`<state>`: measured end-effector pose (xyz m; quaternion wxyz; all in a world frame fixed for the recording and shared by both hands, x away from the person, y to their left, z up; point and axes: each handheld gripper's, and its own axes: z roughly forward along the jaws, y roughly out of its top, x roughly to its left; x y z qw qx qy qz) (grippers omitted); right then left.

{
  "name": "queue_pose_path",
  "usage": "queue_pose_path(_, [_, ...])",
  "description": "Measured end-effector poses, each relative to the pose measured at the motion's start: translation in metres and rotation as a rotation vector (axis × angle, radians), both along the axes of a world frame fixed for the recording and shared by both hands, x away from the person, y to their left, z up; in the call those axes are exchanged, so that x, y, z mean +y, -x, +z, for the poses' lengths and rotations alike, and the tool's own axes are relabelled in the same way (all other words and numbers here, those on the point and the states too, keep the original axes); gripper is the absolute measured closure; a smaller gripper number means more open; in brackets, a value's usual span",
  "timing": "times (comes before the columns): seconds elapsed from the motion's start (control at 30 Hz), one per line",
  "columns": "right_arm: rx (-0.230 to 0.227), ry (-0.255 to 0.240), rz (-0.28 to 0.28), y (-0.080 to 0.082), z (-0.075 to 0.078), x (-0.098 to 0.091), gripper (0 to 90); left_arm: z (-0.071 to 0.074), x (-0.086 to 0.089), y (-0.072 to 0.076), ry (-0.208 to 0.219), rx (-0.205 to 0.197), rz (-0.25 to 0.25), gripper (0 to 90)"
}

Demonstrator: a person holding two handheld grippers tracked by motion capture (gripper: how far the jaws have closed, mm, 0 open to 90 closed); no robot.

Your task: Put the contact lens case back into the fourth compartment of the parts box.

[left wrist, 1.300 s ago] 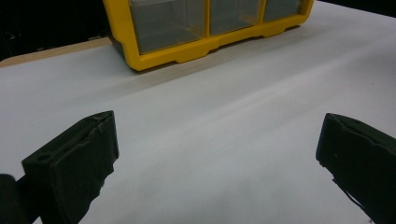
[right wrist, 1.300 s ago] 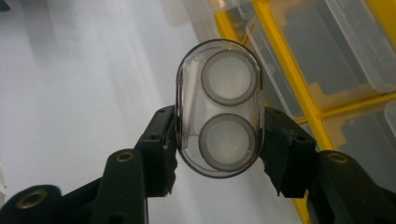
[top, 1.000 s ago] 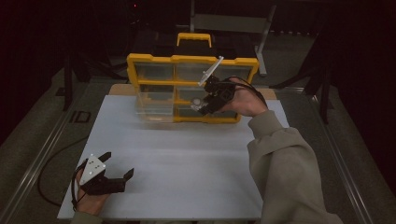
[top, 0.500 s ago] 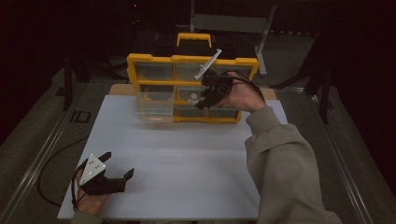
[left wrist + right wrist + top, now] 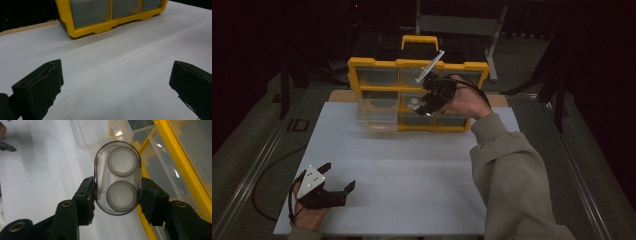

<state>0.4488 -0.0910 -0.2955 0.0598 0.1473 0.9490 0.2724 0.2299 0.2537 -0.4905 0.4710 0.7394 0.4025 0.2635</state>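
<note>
Right fingers (image 5: 81, 195): pinching a clear, oval plastic case with two round discs inside (image 5: 117, 177), one pad on each long side.
Right gripper (image 5: 117, 197): holds the case in the air, just in front of the pulled-out clear drawers (image 5: 120, 131).
Handling: the case looks light, stiff, smooth and probably slippery; a thin shell that hard squeezing might crack.
Hold: across the flat long sides near the middle, as now, seems safest; the rounded ends would likely slide out.
Beyond the fingers: the yellow plastic organiser with clear drawers (image 5: 362, 67) on the white desk (image 5: 412, 175).
Left gripper (image 5: 116, 82): fingers (image 5: 40, 85) spread wide, nothing between, low over the desk, well apart from the case.
</note>
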Motion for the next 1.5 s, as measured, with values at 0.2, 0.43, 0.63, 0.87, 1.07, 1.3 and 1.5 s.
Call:
queue_pose_path(0.2, [-0.005, -0.006, 0.009, 0.000, 0.001, 0.006, 48.6, 0.000, 0.000, 0.000, -0.002, 0.000, -0.001, 0.0])
queue_pose_path(0.43, [-0.011, -0.014, 0.013, -0.001, 0.002, 0.012, 48.6, 0.000, 0.000, 0.000, 0.002, -0.003, 0.001, 0.0])
queue_pose_path(0.63, [-0.013, -0.021, 0.016, -0.002, 0.003, 0.018, 48.6, 0.000, 0.000, 0.000, -0.002, 0.005, -0.002, 0.0])
queue_pose_path(0.87, [-0.016, -0.026, 0.017, -0.003, 0.003, 0.025, 48.6, 0.000, 0.000, 0.000, 0.000, 0.002, 0.000, 0.0])
queue_pose_path(1.07, [-0.023, -0.031, 0.028, -0.002, 0.004, 0.035, 48.6, 0.000, 0.000, 0.000, 0.001, 0.001, 0.001, 0.0])
queue_pose_path(1.3, [-0.023, -0.052, 0.030, -0.002, 0.002, 0.050, 48.6, 0.000, 0.001, 0.001, 0.003, -0.001, 0.002, 0.0])
queue_pose_path(1.5, [-0.022, -0.060, 0.030, -0.003, -0.002, 0.063, 48.5, 0.000, 0.001, 0.001, 0.004, -0.002, 0.002, 0.0])
